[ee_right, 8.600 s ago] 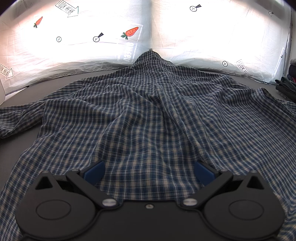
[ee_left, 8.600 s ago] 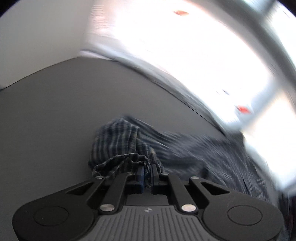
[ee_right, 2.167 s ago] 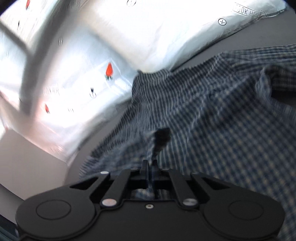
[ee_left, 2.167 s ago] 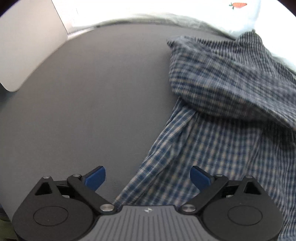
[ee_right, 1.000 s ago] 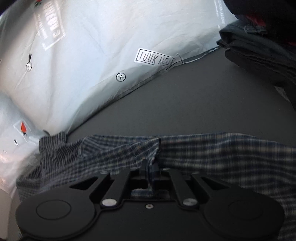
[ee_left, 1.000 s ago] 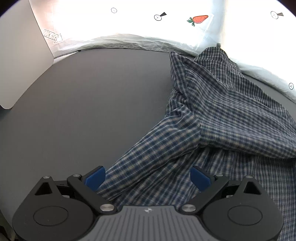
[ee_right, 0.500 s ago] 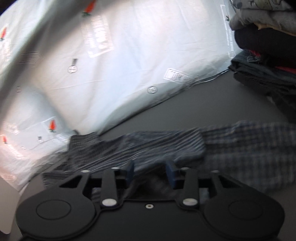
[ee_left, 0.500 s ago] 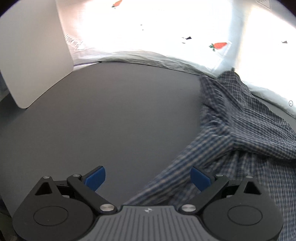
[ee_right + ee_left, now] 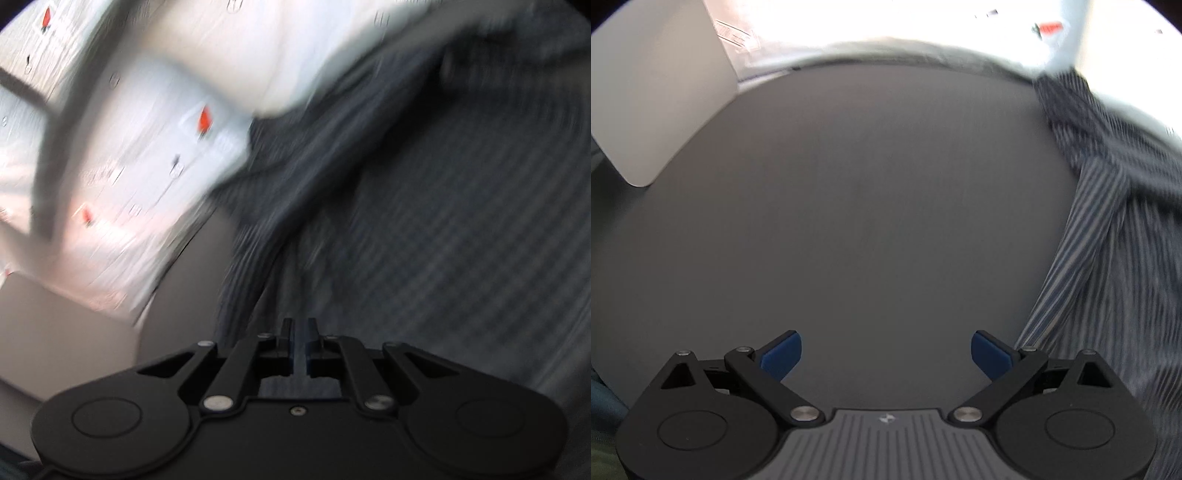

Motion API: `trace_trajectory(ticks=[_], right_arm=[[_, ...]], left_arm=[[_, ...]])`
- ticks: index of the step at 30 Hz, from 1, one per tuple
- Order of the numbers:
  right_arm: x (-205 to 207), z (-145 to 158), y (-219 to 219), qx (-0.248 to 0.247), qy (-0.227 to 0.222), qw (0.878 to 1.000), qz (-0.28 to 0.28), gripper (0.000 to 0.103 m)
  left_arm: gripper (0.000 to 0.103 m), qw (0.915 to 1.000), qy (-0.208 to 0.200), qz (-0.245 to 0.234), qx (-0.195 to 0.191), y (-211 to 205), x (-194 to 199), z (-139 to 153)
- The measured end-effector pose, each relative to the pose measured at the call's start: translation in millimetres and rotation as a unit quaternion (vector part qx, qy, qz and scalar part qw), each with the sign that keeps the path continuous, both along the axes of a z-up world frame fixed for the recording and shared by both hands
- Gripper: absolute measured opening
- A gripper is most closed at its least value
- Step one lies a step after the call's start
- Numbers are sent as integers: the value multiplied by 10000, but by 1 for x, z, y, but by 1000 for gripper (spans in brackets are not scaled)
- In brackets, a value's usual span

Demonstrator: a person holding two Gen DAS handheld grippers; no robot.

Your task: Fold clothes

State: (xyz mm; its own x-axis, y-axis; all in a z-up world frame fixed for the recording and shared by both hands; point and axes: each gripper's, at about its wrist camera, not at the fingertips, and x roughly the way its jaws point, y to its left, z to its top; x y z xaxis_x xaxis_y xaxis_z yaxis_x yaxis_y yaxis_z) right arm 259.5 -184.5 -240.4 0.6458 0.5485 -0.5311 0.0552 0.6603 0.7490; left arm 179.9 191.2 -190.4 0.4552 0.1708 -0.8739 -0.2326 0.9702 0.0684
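Left gripper (image 9: pixel 885 350) jaws wide apart, nothing between them, blue pads (image 9: pixel 781 354) over bare grey surface (image 9: pixel 871 206), held low and pointing across it. Plaid shirt (image 9: pixel 1108 236) lies on the surface off to its right, blurred. Right gripper (image 9: pixel 299 343) jaws together; whether cloth is pinched, cannot tell. It is tilted, over the shirt (image 9: pixel 443 229). White carrot-print sheet (image 9: pixel 147 122) behind; view motion-blurred.

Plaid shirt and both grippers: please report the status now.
Left gripper open over bare grey table. Right gripper nearly shut, grip unclear in blur. Plaid shirt unfolded at right. Nothing in the way.
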Motion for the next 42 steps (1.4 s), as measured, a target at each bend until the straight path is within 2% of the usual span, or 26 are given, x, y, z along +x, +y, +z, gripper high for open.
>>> trace_trajectory(ticks=[7, 10, 14, 18, 24, 25, 27, 28, 35, 38, 42], right_arm=[[-35, -34, 85, 708, 514, 9942, 624, 9], [-42, -44, 106, 876, 719, 9906, 762, 10], [-51, -49, 121, 980, 856, 9881, 824, 12], [-60, -55, 125, 1282, 969, 9837, 805, 18], [-66, -54, 132, 1289, 883, 9834, 922, 20], [-67, -54, 134, 1291, 869, 9833, 941, 18], [-69, -54, 136, 1293, 840, 9832, 980, 5], [-70, -53, 136, 1279, 802, 9835, 998, 3], [-82, -27, 120, 1020, 299, 9883, 1098, 2], [-87, -14, 101, 929, 133, 9900, 1055, 2], [-92, -3, 64, 829, 13, 9926, 886, 2]], left_arm=[[98, 9964, 169, -789, -245, -1, -16, -20], [98, 9948, 148, -922, -409, -5, -22, -27], [98, 9937, 77, -1047, -393, -9, -26, -28], [98, 9925, 40, -1117, -503, -6, -29, -27], [98, 9917, -3, -1195, -481, -8, -28, -28], [98, 9916, -3, -1206, -474, -8, -28, -28], [98, 9914, -10, -1216, -484, -7, -26, -27], [98, 9914, -22, -1214, -499, -6, -25, -25], [98, 9939, -211, -978, -473, -2, -23, -9], [98, 9937, -296, -916, -580, -8, -22, -2], [98, 9911, -303, -1067, -734, -36, -19, 2]])
